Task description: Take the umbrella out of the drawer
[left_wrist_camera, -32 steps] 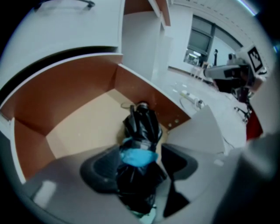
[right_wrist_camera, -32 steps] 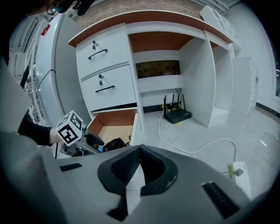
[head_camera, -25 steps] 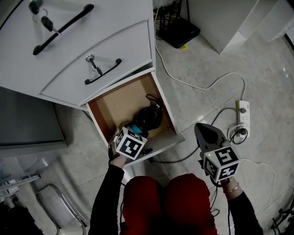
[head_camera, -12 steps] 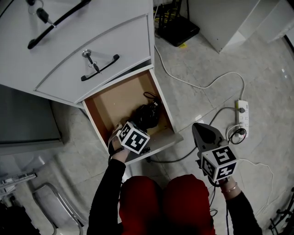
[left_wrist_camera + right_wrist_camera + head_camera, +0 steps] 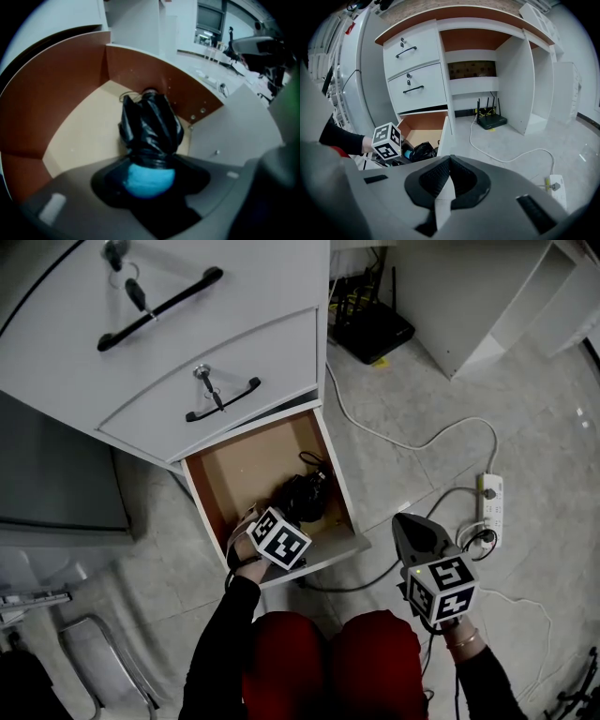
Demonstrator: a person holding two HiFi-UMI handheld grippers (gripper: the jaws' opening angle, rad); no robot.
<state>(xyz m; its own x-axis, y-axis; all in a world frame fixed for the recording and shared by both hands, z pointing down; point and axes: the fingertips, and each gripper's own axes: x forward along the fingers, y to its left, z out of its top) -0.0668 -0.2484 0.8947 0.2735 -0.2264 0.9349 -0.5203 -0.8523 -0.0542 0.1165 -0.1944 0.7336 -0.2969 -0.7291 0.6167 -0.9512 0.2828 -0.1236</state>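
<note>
While my left gripper (image 5: 150, 185) hangs steeply down into the open drawer (image 5: 340, 479), its jaws have just been closing. They stand spread on either side of the umbrella (image 5: 151, 126), whose blue end sits between them. A dark gap shows on both flanks, so nothing is pinched yet. The umbrella's black folded body runs away from the jaws across the pale drawer floor, towards the far brown wall. Another brown wall curves close on the left of this gripper, and a pale panel rises on its right. In the head view, the closed drawer front (image 5: 216, 381) overhangs the rear of the drawer, so the free way out is up and towards me.

My right gripper (image 5: 448, 164) has its jaws pressed together on nothing. It is held well to the right of the drawer, over the grey tiled floor (image 5: 422, 399). Ahead of it a white cable (image 5: 412, 442) snakes over the tiles. A power strip (image 5: 492, 498) lies just to its right. A black router (image 5: 370, 329) sits farther ahead.
</note>
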